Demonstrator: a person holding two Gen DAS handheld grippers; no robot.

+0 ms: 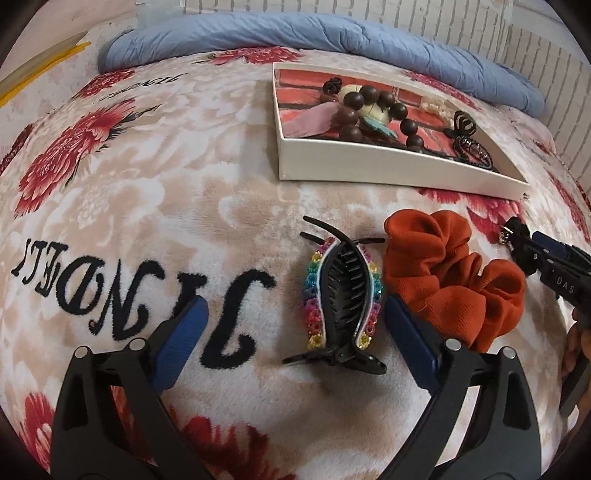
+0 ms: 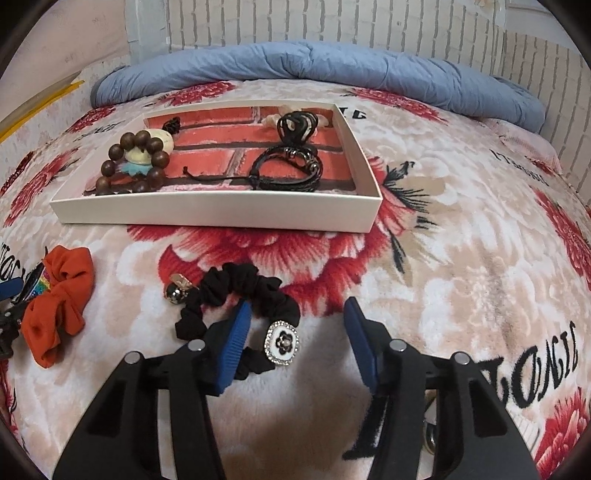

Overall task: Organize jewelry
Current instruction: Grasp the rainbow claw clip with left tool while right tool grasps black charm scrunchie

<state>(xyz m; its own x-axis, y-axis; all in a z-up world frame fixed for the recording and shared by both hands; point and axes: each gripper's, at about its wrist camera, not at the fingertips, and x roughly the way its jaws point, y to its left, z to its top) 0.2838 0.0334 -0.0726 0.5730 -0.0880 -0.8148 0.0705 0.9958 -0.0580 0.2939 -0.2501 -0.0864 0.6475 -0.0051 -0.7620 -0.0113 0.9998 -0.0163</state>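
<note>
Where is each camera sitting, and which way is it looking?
Left wrist view: sits on the left gripper, looking down along its open blue fingers at the rainbow hair claw on the flowery blanket; the right gripper pokes in at the right edge.
Right wrist view: sits on the right gripper, looking down at the black scrunchie, which lies between its fingers, unpinched.
Both views share the white tray, the orange scrunchie and the blue quilt.

A black scrunchie (image 2: 236, 295) with a flower charm (image 2: 282, 342) is straddled by the right gripper (image 2: 295, 325). No pad contact on the charm is seen.
</note>
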